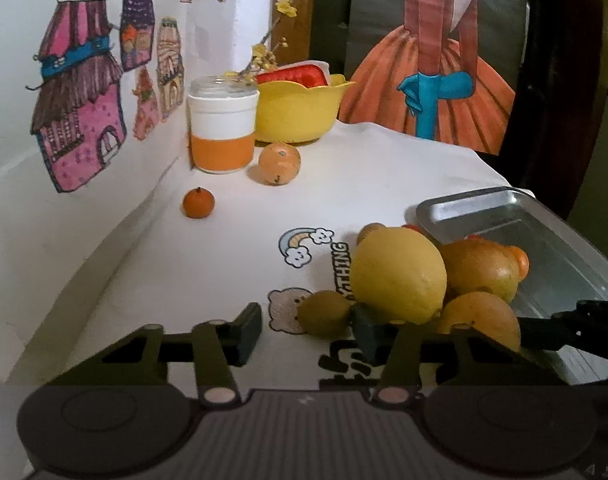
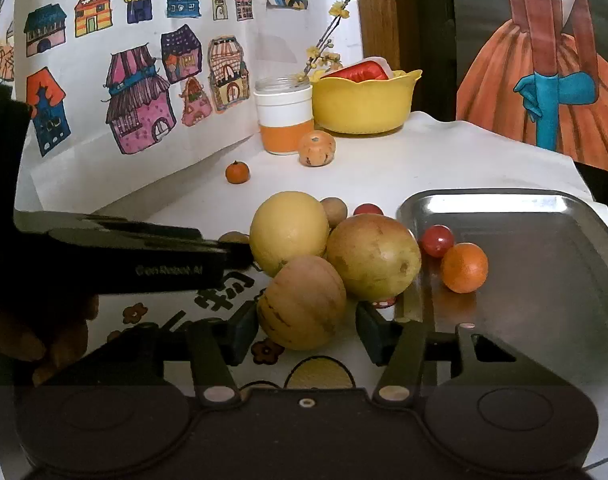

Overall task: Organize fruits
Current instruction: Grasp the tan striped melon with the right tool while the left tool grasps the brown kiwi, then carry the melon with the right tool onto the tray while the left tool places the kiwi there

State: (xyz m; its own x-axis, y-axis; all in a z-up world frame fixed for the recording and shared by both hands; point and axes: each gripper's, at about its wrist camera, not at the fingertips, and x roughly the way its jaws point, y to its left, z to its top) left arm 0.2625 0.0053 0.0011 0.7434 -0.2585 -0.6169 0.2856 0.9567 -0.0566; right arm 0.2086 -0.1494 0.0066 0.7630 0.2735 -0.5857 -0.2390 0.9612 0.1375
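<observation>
A pile of fruit lies on the white printed cloth beside a steel tray (image 2: 543, 240). My right gripper (image 2: 308, 332) is open, its fingers on either side of a striped yellow-orange fruit (image 2: 302, 302) at the front of the pile. Behind that are a yellow lemon (image 2: 290, 232) and a large yellow-red fruit (image 2: 373, 256). A small orange (image 2: 463, 268) and a cherry tomato (image 2: 435, 240) rest in the tray. My left gripper (image 1: 307, 330) is open around a small brown-green fruit (image 1: 323, 314), just left of the lemon (image 1: 397, 274). The tray (image 1: 523, 216) is at the right.
A mandarin (image 2: 238, 172) and a striped orange fruit (image 2: 316, 148) lie apart toward the back. Behind them stand an orange-and-white jar (image 2: 284, 120) and a yellow bowl (image 2: 363, 104). Paper drawings of houses lean along the left wall. A hand (image 2: 24, 340) holds the left gripper.
</observation>
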